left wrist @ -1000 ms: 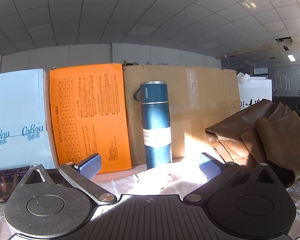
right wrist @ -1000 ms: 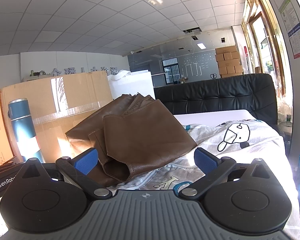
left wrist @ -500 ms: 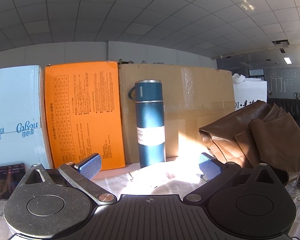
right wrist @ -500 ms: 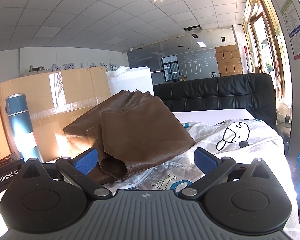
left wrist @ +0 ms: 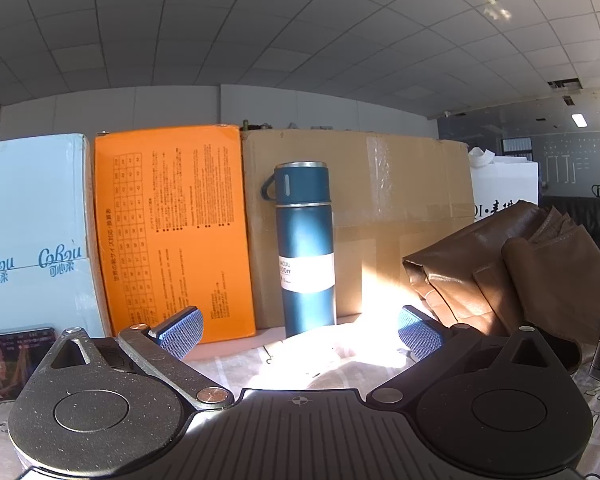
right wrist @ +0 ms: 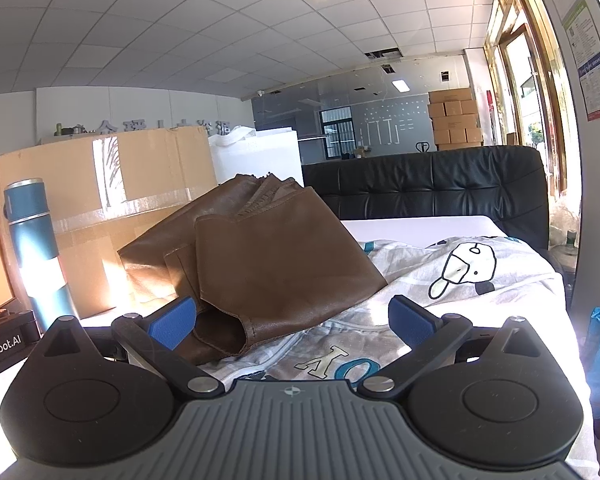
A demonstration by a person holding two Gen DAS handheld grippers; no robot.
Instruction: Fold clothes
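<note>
I am holding my left gripper (left wrist: 300, 330) and right gripper (right wrist: 294, 320) with fingers spread, gripping nothing. The brown leather garment (right wrist: 268, 256) is lying crumpled on the printed sheet (right wrist: 472, 276), beside the blue thermos (left wrist: 305, 248).

Flask (left wrist: 305, 248) upright before cardboard box (left wrist: 400, 208), printed box (left wrist: 172, 232) to its left. Folded garment (right wrist: 260, 264) right of flask, lying on printed shirt (right wrist: 440, 280). Sofa (right wrist: 440, 192) behind. Phone (left wrist: 16, 360) far left.
</note>
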